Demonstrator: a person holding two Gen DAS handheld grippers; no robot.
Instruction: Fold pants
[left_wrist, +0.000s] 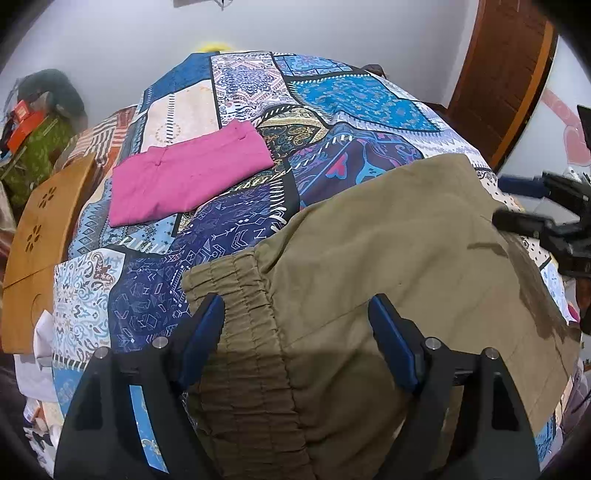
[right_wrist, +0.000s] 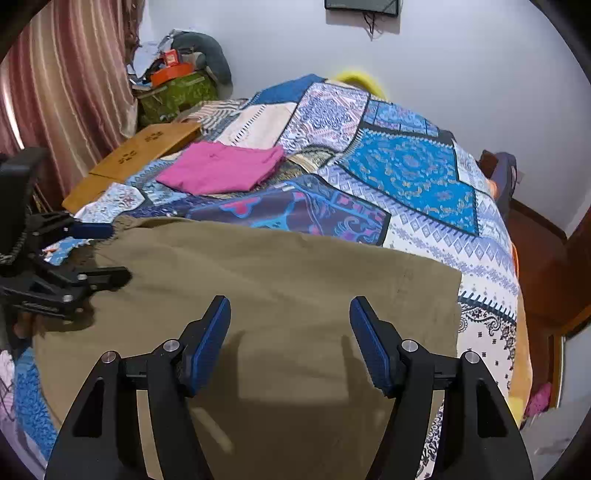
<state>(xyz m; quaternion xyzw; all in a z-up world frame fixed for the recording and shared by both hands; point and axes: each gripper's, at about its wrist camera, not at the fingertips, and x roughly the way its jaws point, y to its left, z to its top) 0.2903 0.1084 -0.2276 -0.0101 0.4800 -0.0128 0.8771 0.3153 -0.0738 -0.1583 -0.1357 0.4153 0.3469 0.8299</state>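
Olive-khaki pants (left_wrist: 388, 266) lie flat on the patchwork bedspread (left_wrist: 229, 236), with their elastic waistband (left_wrist: 243, 295) at the left end. My left gripper (left_wrist: 295, 310) is open just above the waistband, holding nothing. My right gripper (right_wrist: 290, 314) is open above the other end of the pants (right_wrist: 277, 280), also empty. The left gripper shows at the left edge of the right wrist view (right_wrist: 99, 254), and the right gripper at the right edge of the left wrist view (left_wrist: 524, 203).
A folded pink garment (left_wrist: 184, 177) lies farther back on the bed, also in the right wrist view (right_wrist: 221, 170). A wooden board (left_wrist: 40, 240) lies along the bed's left side. Clutter (right_wrist: 173, 81) and a striped curtain (right_wrist: 62, 81) stand beyond it; a wooden door (left_wrist: 506, 74) is at the right.
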